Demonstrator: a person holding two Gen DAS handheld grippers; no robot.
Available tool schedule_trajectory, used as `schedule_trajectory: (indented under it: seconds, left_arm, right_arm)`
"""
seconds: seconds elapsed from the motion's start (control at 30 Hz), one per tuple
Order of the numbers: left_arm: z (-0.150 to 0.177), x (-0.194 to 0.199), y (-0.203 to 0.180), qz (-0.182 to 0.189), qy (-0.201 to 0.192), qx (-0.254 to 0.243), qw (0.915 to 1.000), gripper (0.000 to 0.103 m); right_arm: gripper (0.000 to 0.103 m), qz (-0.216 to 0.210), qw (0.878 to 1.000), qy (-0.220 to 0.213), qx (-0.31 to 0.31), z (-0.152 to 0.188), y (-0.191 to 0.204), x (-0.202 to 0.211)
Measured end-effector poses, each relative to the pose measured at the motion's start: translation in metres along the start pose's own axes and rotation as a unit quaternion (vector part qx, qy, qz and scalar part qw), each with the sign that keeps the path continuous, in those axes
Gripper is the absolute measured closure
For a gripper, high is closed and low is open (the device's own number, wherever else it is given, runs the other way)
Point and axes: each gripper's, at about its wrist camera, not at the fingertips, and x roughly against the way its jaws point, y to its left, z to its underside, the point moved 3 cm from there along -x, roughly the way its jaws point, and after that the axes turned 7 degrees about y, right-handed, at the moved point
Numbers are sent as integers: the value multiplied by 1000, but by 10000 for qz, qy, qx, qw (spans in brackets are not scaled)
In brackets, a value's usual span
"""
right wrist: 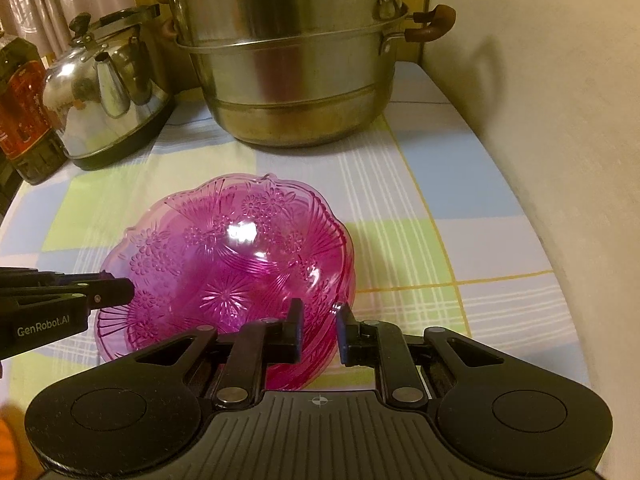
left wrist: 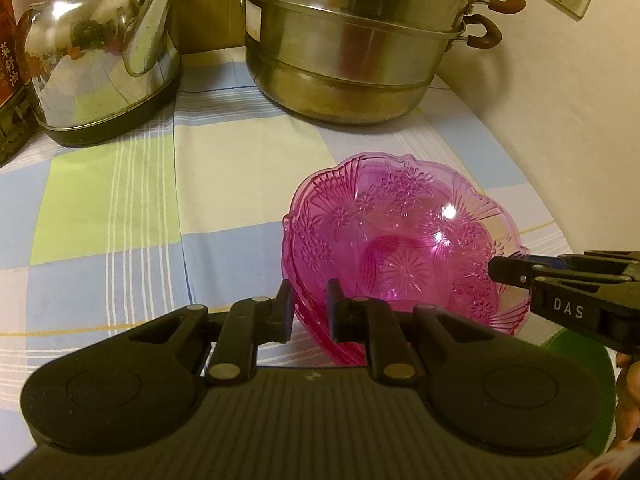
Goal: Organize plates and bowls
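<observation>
Bowls, pink, translucent, pressed flower-and-ray pattern, scalloped rims; apparently nested, exact count not legible.

Left wrist view: the pink bowls (left wrist: 400, 248) sat tilted on the checked tablecloth (left wrist: 120, 208), near the wall (left wrist: 560, 100). The left gripper (left wrist: 310, 308) was clamped on the near rim, one pad outside the wall and one inside. The right gripper (left wrist: 504, 270) came in from the right edge and pinched the rim on that side. A steel kettle (left wrist: 100, 60) stood at the back left, a stacked steamer pot (left wrist: 352, 48) at the back centre, and a dark oil bottle (left wrist: 10, 60) at the far left.

Right wrist view: the pink bowls (right wrist: 240, 264) lay left of centre; the right gripper (right wrist: 318, 328) was closed on the near rim, and the left gripper (right wrist: 124, 292) gripped the opposite rim. The steamer pot (right wrist: 296, 60) and the kettle (right wrist: 108, 92) crowded the back.

Handling, judged: light and stiff, likely plastic or thin glass, smooth and prone to slip; the rim looked the only practical hold, with opposed grips steadying the stack.

Clearance, judged: the wall bounded the right side closely and the pots blocked the back, so open cloth to the left and front offered the free room.
</observation>
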Motion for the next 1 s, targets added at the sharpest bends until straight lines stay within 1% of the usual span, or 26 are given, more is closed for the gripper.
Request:
schedule_trajectory:
  seconds: [0.33,0.4,0.43,0.47,0.5,0.53,0.57,0.77,1.0]
  left_arm:
    - [1,-1,-3,-37,-44,-12,10000,88]
    - [-1,-2,-5,-88,-60,-116,9999,87]
    - [-1,-3,-6,-126,-52,-146,9998,85]
    - [-2,-4,-7,-184,-70,-167,9997,82]
    - [-2,-3,-7,-221,-104,-172,9996,81]
    - [-2,-2,-7,-217,-144,-162,9995,81]
    - [-2,-2,-7,-193,-167,-134,9996,81]
    - [-2,2,-3,-158,-227,-66,9996,81]
    - [0,10,-2,-109,-252,-2,9996,81]
  right_arm:
    - [86,2,10000,4,-24,-2,-1,-4]
    - [85,36,10000,-27,30,-2,0,-5]
    - [82,54,9999,-80,67,-2,0,-6]
    - [73,52,9999,-104,101,-2,1,-6]
    - [66,43,9998,-147,148,-1,1,-7]
    - [53,22,9996,-208,185,-1,2,-6]
    - [50,-22,9995,-255,180,0,2,-4]
    - [50,-46,9995,-295,-58,-2,-3,-3]
    - [50,-43,9995,-307,-71,0,-3,4]
